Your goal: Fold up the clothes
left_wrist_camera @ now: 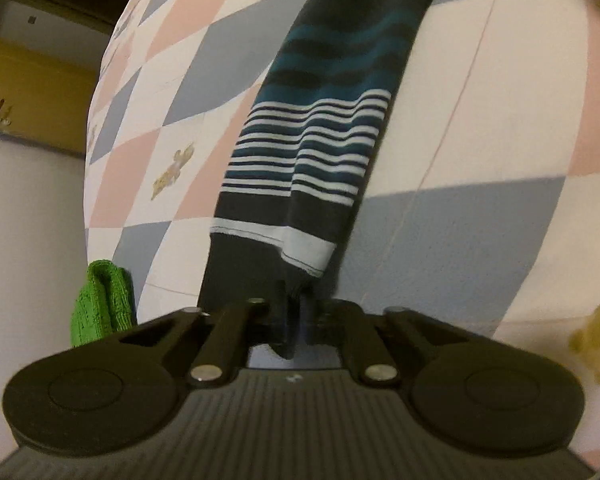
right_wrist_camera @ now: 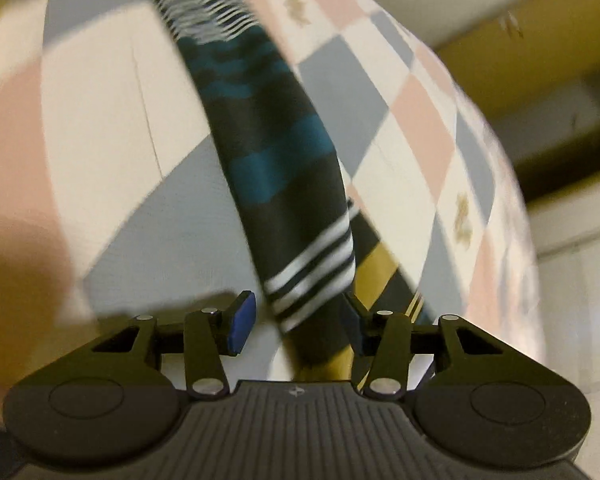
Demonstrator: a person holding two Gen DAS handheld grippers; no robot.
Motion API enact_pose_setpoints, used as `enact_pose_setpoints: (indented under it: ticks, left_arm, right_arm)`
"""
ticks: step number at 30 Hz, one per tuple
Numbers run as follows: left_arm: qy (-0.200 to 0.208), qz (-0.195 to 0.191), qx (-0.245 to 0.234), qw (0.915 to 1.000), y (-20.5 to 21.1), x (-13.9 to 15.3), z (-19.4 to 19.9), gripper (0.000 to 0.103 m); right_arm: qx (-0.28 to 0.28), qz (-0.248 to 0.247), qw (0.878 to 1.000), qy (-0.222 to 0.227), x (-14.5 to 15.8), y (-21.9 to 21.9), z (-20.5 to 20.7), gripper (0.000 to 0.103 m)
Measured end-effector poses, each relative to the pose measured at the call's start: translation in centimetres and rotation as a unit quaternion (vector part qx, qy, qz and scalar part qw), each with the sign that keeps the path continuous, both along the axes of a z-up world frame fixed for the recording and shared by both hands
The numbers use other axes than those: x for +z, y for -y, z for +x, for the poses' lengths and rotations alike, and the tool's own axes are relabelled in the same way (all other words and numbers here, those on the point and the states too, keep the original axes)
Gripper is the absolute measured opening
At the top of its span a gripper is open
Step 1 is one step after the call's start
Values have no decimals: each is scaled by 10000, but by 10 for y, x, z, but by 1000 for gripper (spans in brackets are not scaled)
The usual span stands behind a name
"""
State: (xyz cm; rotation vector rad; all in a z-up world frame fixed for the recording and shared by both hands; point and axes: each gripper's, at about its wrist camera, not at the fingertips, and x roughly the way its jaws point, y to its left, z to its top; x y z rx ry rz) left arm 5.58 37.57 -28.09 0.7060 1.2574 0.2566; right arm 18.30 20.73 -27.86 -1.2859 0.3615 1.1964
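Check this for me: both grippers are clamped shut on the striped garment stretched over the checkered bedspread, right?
Not quite. Only the left gripper is shut on the striped garment. The right wrist view shows the right gripper with its jaws spread apart, the cloth running loosely between them. The garment does stretch over the checkered bedspread.

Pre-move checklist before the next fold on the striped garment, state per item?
1. Left gripper shut on the striped garment: ok, dark hem pinched between the fingers.
2. Right gripper holding: not ok, jaws open, cloth only runs between them.
3. Garment spread flat: not ok, bunched into a narrow band across the checked bedsheet.
4. Right wrist view sharp: not ok, motion blur.
5. Green knit item clear of the garment: ok, at the bed's edge.
6. Sleeves, collar located: cannot tell.
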Motion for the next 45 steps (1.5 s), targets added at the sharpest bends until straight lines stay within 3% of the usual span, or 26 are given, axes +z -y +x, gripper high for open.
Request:
enact_pose_setpoints:
  ticks: [2, 3, 4, 7, 8, 11, 13, 14, 15, 16, 18, 19, 20, 21, 25, 27, 29, 30, 31, 33, 35, 37, 40, 42, 45]
  left_arm:
    - [119, -56, -17, 9999, -3, 6, -3, 3]
    - [238, -56, 27, 9997, -4, 13, -5, 3]
    - [361, -58, 62, 9993, -5, 21, -8, 2]
    - [500, -96, 211, 9985, -1, 40, -22, 2]
    - [439, -191, 300, 9984, 1, 40, -27, 2]
    - [-156, -497, 642, 9966, 6, 12, -43, 3]
    - [-286, -684, 921, 9930, 5, 8, -51, 3]
    - [-176, -1030, 1280, 9863, -6, 19, -52, 3]
    - [-60, -1388, 1648, 9765, -18, 31, -54, 10]
    - [111, -1740, 1989, 9644, -30, 43, -58, 18]
    - [772, -2557, 2852, 9205, -64, 70, -67, 21]
    - [1160, -2966, 3308, 8883, -81, 79, -73, 22]
    - [1587, -3487, 3844, 8399, -104, 83, -79, 25]
    - [1873, -3810, 4201, 8021, -118, 82, -81, 26]
    - [2258, -3781, 4876, 7539, -158, 52, -61, 30]
    - [2023, -3726, 4828, 7663, -157, 33, -50, 27]
    - [1933, -3419, 4583, 7973, -148, 26, -35, 15]
    - [1950, -3368, 4414, 8085, -142, 28, -32, 6]
    - [2028, -3231, 4318, 8173, -138, 34, -28, 6]
    - [2590, -2973, 4073, 8237, -136, 62, -29, 6]
    - [3069, -2863, 3879, 8206, -144, 90, -29, 6]
    - [2923, -2690, 3738, 8381, -149, 92, -22, 8]
    - [2115, -2440, 3997, 8579, -153, 54, -16, 8]
    - [1590, -2154, 4255, 8644, -152, 32, -19, 9]
    - [1912, -2275, 4584, 8376, -156, 47, -39, 11]
  right_arm:
    - [64, -16, 9999, -89, -3, -6, -2, 31]
    - [96, -23, 9999, -133, -4, -9, -3, 12]
    - [128, -31, 9998, -177, -5, -12, -4, 1]
    - [218, -53, 9992, -331, -9, -21, -7, 3]
    - [168, -42, 9978, -643, -5, -19, -8, 3]
    - [-57, -195, 9928, -1184, -1, -15, -13, 4]
    - [-207, -296, 9874, -1543, 2, -13, -17, 7]
    - [-298, -332, 9839, -1729, 4, -12, -18, 15]
    - [-580, -197, 9780, -1994, 11, -9, -13, 21]
    - [-870, -63, 9703, -2255, 18, -6, -8, 34]
    - [-1637, 162, 9479, -2730, 27, 4, 7, 44]
    - [-1798, 189, 9413, -2850, 28, 8, 9, 45]
    - [-1957, 217, 9344, -2969, 28, 12, 11, 45]
    - [-2117, 244, 9270, -3087, 28, 16, 13, 46]
    - [-2743, 353, 8933, -3544, 30, 33, 22, 48]
    - [-3048, 406, 8740, -3763, 30, 42, 26, 51]
    - [-3349, 459, 8531, -3975, 31, 50, 31, 52]
    - [-3496, 485, 8420, -4079, 31, 54, 33, 52]
    - [-3635, 510, 8313, -4174, 31, 58, 35, 52]
    - [-3706, 556, 8272, -4187, 32, 62, 37, 51]
    - [-3724, 620, 8270, -4165, 34, 64, 37, 51]
    - [-3781, 686, 8243, -4158, 34, 63, 38, 52]
    - [-3897, 741, 8189, -4148, 33, 62, 40, 52]
    - [-3986, 722, 8161, -4121, 34, 62, 42, 52]
    - [-4041, 785, 8176, -4026, 41, 63, 45, 52]
